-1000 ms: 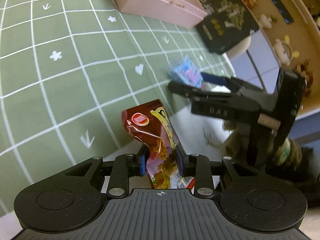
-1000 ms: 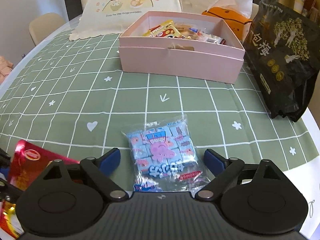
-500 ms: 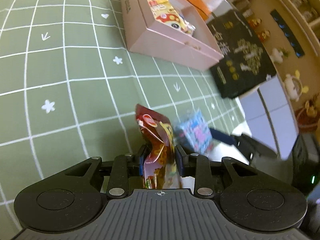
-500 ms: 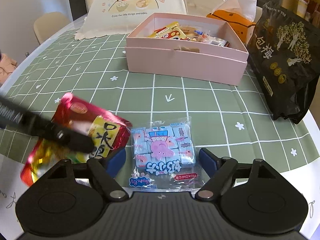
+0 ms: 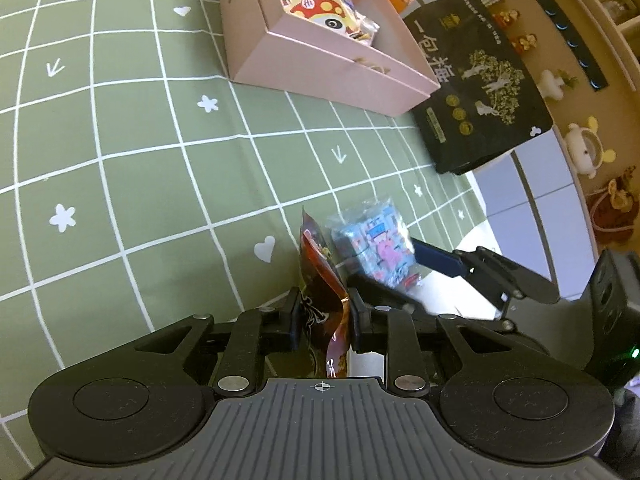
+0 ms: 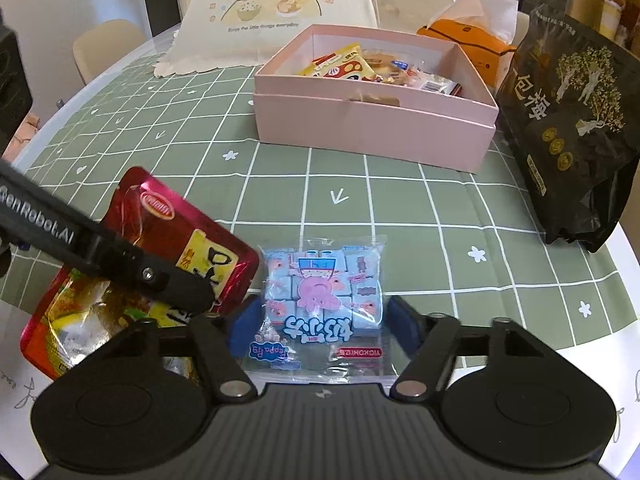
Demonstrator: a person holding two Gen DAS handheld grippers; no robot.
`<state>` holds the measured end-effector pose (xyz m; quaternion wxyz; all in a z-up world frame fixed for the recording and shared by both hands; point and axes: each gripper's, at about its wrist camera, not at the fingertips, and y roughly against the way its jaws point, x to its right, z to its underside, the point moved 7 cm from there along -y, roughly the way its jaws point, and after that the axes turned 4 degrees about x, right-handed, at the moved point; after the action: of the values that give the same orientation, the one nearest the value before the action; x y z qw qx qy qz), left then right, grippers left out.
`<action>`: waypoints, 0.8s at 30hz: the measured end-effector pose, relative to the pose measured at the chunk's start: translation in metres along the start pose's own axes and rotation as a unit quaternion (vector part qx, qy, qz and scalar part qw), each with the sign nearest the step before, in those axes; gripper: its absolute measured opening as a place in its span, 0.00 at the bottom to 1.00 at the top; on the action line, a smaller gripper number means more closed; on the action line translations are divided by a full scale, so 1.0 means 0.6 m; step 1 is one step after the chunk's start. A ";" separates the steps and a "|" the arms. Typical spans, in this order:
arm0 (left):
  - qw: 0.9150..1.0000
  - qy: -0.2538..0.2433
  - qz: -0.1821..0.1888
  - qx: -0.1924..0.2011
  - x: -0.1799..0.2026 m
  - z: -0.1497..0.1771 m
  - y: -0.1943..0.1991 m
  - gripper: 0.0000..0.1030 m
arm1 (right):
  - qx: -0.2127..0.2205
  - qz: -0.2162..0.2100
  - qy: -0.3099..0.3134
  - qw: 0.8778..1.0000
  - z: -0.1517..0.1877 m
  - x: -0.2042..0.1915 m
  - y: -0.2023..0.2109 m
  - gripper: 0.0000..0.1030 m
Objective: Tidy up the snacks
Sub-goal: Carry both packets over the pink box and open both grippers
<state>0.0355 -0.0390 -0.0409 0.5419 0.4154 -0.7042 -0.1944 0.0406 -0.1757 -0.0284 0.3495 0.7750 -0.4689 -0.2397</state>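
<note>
Two claws work side by side at the near edge of the green checked tablecloth [image 6: 280, 184].

The pink box [image 6: 372, 136] of snacks sits well ahead of both. The left gripper [image 5: 324, 314] is clamped on the red snack pouch [image 6: 160, 240], held edge-on. The right gripper [image 6: 316, 318] stands apart, its blue pads [image 6: 242, 322] flanking the blue candy pack [image 6: 320, 288] lying between them.

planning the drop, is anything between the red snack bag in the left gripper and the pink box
Nothing visible blocks it. The red snack bag is clamped in the left gripper, and only bare green tablecloth lies between it and the pink box. The box is open on top.
</note>
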 end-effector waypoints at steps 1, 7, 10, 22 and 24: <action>1.000 -0.002 -0.001 0.000 0.000 0.000 0.001 0.26 | -0.004 0.000 -0.005 1.000 -0.001 0.001 0.000 0.59; 1.000 -0.012 0.014 0.001 0.009 0.004 0.013 0.25 | -0.015 -0.012 -0.036 0.999 -0.011 0.017 0.024 0.57; 0.999 -0.012 0.044 0.013 0.026 0.000 0.031 0.25 | 0.004 -0.014 -0.054 0.998 -0.034 0.034 0.060 0.57; 0.976 -0.056 0.098 0.186 0.134 -0.295 0.118 0.25 | 0.178 0.031 -0.046 0.983 -0.225 0.112 0.235 0.57; 0.976 -0.037 0.101 0.191 0.130 -0.350 0.073 0.25 | 0.165 0.021 -0.048 0.985 -0.222 0.113 0.221 0.57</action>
<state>0.2081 -0.0387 0.1083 0.4432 0.4305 -0.7861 -0.0163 0.0897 -0.2358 0.1558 0.1983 0.7994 -0.5349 -0.1885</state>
